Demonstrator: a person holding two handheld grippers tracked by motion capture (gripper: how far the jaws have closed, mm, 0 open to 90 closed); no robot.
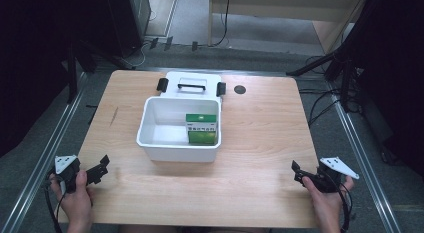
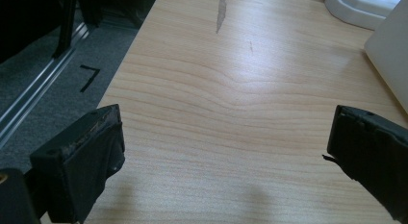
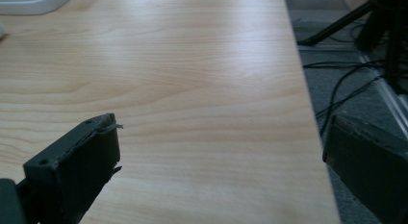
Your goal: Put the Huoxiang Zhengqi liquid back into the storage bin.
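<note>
A white plastic box point(image 1: 150, 143) stands open in the middle of the wooden table, its lid point(image 1: 192, 84) lying flat behind it with a handle and two black latches. Inside the box, at its right side, stands a green and white carton point(image 1: 202, 128). My left gripper point(image 1: 102, 166) rests near the table's front left corner, held by a hand, jaws wide apart with nothing between them point(image 2: 226, 142). My right gripper point(image 1: 296, 172) sits at the front right edge, also open and empty point(image 3: 221, 142). The box's white wall point(image 2: 392, 65) shows at the far right of the left gripper view.
A small dark round hole point(image 1: 240, 89) marks the table's far right. Metal rails point(image 1: 45, 153) run along both sides of the table. Cables and black tripod legs point(image 1: 330, 93) lie on the grey floor to the right. A dark scuff point(image 2: 221, 12) marks the wood.
</note>
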